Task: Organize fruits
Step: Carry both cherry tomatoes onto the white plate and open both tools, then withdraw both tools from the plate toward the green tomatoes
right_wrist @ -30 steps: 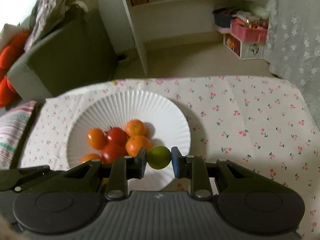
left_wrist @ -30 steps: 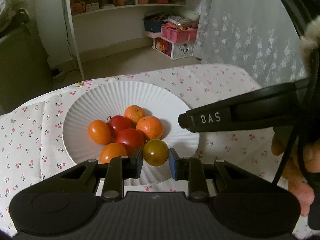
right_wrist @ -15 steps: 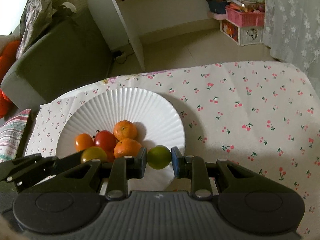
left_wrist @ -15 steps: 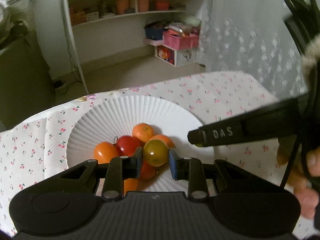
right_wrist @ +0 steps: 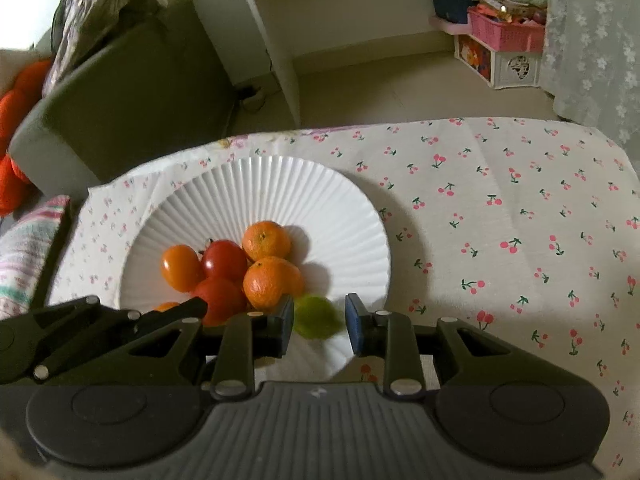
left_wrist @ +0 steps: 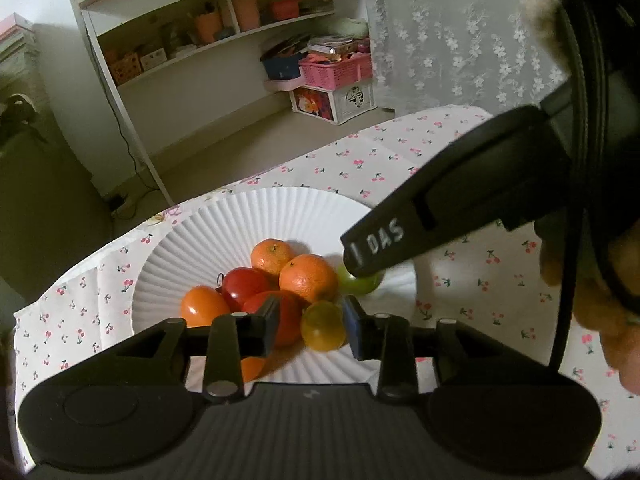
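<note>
On the cherry-print table [right_wrist: 500, 216], the white fluted plate [right_wrist: 304, 188] carries heaped orange mandarins [right_wrist: 272, 280] and red tomatoes [right_wrist: 224, 258]. The left hand-held gripper [left_wrist: 310, 326], jaws just opening, brackets an olive-yellow tomato [left_wrist: 322, 330]. The right hand-held gripper [right_wrist: 318, 326] stands slightly parted around the round green fruit [right_wrist: 318, 316].

Ahead-left of the right gripper [right_wrist: 316, 322], heaped fruit [right_wrist: 272, 280] fills the plate [right_wrist: 280, 184]; the left gripper [right_wrist: 120, 320] crowds its left side. To its right and beyond, bare cloth [right_wrist: 500, 208] lies open. A lime [right_wrist: 316, 316] sits between its fingers.
</note>
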A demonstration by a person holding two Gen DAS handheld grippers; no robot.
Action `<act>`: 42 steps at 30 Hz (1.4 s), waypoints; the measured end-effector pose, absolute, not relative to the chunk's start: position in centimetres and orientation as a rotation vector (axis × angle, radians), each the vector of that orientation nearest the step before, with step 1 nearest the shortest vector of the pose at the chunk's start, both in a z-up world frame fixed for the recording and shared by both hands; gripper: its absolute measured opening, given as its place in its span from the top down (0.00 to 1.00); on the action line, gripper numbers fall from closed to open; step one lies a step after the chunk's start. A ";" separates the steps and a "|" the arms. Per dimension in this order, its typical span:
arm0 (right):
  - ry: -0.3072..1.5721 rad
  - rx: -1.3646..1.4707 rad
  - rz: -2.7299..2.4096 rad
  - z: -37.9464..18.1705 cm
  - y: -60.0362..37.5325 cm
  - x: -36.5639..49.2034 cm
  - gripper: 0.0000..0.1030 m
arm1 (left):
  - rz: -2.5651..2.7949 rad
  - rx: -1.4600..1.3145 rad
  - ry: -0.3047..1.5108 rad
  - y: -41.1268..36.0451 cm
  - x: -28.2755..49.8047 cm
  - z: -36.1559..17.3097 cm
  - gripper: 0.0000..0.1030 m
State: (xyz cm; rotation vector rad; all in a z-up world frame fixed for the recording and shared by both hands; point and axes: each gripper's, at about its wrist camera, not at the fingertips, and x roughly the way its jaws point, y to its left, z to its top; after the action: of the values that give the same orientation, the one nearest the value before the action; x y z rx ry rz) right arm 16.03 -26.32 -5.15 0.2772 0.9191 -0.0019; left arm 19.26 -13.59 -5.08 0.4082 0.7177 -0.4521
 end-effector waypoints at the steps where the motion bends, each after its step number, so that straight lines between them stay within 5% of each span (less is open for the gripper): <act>1: 0.914 0.282 -0.003 -4.9 -26.4 15.9 0.72 | -0.459 0.399 0.722 -13.4 19.3 -4.7 0.73; 24: 0.813 0.305 0.027 1.7 -21.2 11.6 0.47 | -0.259 0.096 0.668 -2.8 14.7 2.5 0.63; 42: 0.865 0.047 0.139 1.7 -14.9 6.9 0.41 | -0.288 0.121 0.823 2.1 10.0 -0.4 0.55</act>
State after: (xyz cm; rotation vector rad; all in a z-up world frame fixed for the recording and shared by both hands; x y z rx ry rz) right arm 6.87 -14.94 1.75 0.0469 0.8648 0.1395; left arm 9.95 2.07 -0.45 0.1211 0.8231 -0.2878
